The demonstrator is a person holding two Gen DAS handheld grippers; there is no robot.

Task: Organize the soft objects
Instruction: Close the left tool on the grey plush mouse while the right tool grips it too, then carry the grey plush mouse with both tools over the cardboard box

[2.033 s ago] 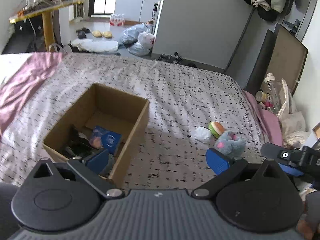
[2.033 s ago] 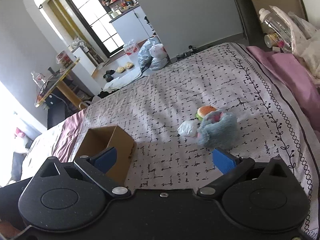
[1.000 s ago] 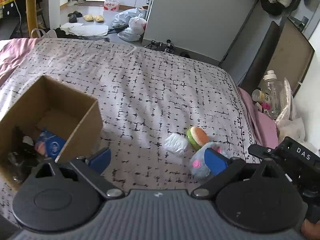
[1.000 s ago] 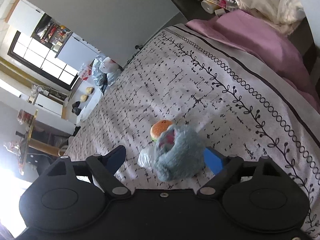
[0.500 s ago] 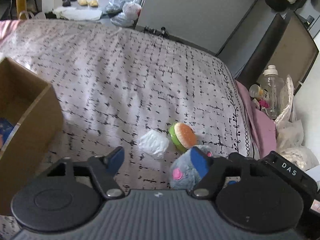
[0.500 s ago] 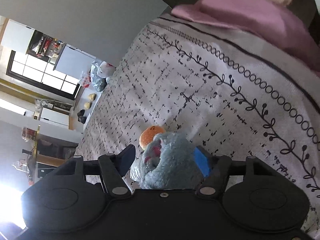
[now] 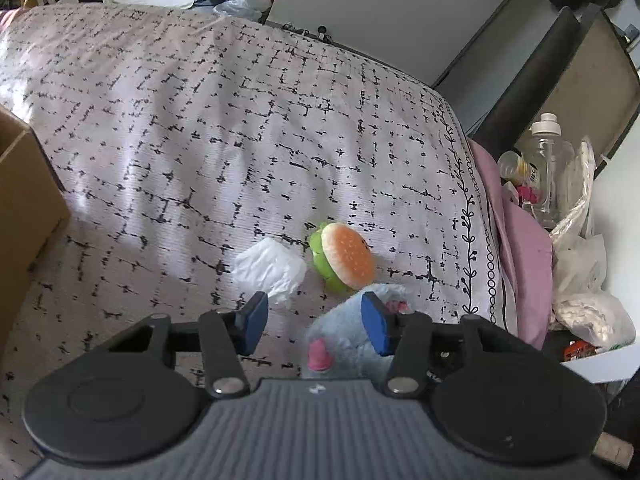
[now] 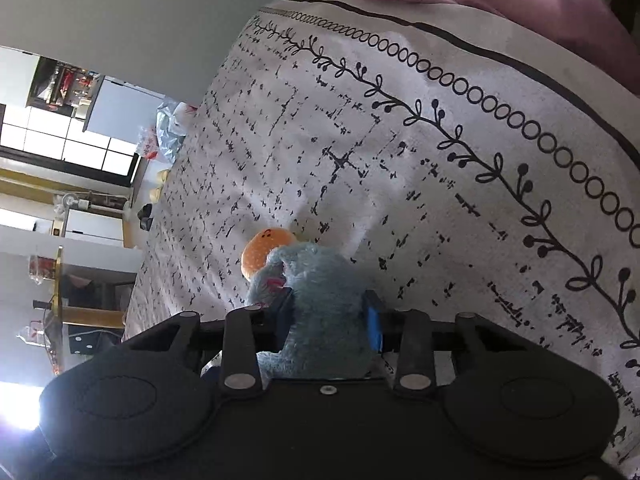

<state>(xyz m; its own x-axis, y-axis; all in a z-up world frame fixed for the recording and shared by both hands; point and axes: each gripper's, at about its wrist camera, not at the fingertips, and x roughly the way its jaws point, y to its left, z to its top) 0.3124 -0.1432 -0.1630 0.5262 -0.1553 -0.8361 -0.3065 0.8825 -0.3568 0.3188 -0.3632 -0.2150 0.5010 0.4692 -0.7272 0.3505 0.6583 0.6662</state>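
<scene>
Plush [image 7: 344, 340], a grey-blue furry toy with pink patches, lies on the bedspread [image 7: 200, 120] at the lower centre of the left wrist view, partly hidden behind the left gripper [image 7: 314, 322]. That gripper's jaws have just been closing and now stand at a middling gap; the right pad sits in front of the plush, the left pad over bare cloth just below a white wad [image 7: 270, 270], and nothing is pinched between them. Compared with a second ago, this view has dropped closer to the bed and slid right, so the box [image 7: 24, 200] is now only a brown edge at the left border. A burger toy [image 7: 346, 258] lies just above the plush and beside the wad. A bottle [image 7: 548, 168] and bags crowd the right edge, off the bed.

From the right wrist view, the right gripper [image 8: 330, 318] has its jaws narrowed onto the plush [image 8: 316, 300]: both pads press into the fur at lower centre, where a second ago they stood wide around it. The grasp looks made, so lifting toward the box seems the next step. The burger toy [image 8: 260, 248] touches the plush at its upper left and may be nudged on lifting. The left gripper close by could crowd the lift.
</scene>
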